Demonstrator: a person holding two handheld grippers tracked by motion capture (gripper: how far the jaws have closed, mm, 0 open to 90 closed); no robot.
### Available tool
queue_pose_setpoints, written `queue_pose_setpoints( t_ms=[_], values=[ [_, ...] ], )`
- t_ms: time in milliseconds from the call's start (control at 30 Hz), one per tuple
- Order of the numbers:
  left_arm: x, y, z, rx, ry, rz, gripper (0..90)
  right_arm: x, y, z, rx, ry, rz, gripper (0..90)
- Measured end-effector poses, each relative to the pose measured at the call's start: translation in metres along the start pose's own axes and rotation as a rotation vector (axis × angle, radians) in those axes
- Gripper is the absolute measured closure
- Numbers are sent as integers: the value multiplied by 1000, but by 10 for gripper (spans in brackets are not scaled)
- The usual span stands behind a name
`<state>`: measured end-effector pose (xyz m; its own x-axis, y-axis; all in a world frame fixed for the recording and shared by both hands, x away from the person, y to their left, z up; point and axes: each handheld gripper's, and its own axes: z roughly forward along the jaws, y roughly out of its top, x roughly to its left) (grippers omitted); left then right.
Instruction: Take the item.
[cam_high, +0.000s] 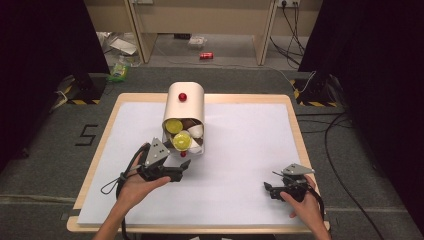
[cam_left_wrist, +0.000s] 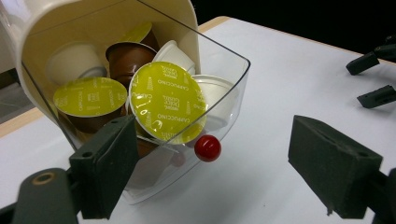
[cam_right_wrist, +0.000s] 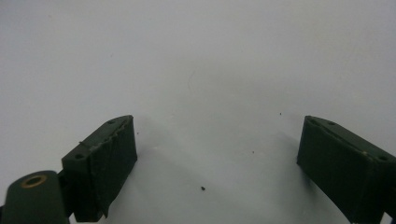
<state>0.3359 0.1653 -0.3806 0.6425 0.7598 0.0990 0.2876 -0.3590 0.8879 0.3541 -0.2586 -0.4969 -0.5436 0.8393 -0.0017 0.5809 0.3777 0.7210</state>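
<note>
Cream plastic forms the rounded shell of the capsule dispenser (cam_high: 184, 107) standing at the middle of the tabletop (cam_high: 250, 150), with its clear drawer (cam_left_wrist: 224, 93) pulled out towards the person. Inside the drawer lie coffee capsules: two with yellow-green foil lids, one marked cappuccino (cam_left_wrist: 167, 102), plus brown and white ones heaped behind. A small red knob (cam_left_wrist: 208, 148) sits on the drawer's front.

By my reading the work is at an early stage. The left gripper (cam_high: 181, 171) hangs just in front of the drawer, jaws wide apart and empty, lined up on the knob and the nearest capsule but touching neither. The right gripper (cam_high: 272, 189) waits well apart near the right front corner, jaws also spread over bare white surface. Nothing has been lifted out onto the tabletop; any picking or closing is yet to do.

White sheet covers the wooden-edged tabletop. Around it is grey carpet, black curtains at both sides, cables, and a red can (cam_high: 206, 55) on the floor beyond.
</note>
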Motion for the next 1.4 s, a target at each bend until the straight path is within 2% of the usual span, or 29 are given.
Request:
queue_pose_setpoints(
  t_ms=[1000, 1300, 1400],
  values=[
    [-10, -10, -9, -6, -14, -4, 158, 0, 0, 0, 1, 0, 1, 122],
    [-7, -7, -10, 4, -25, -22, 171, 0, 0, 0, 0, 0, -2, 122],
    [-2, -2, -11, -2, -14, -30, 173, 0, 0, 0, 0, 0, -1, 122]
  ],
)
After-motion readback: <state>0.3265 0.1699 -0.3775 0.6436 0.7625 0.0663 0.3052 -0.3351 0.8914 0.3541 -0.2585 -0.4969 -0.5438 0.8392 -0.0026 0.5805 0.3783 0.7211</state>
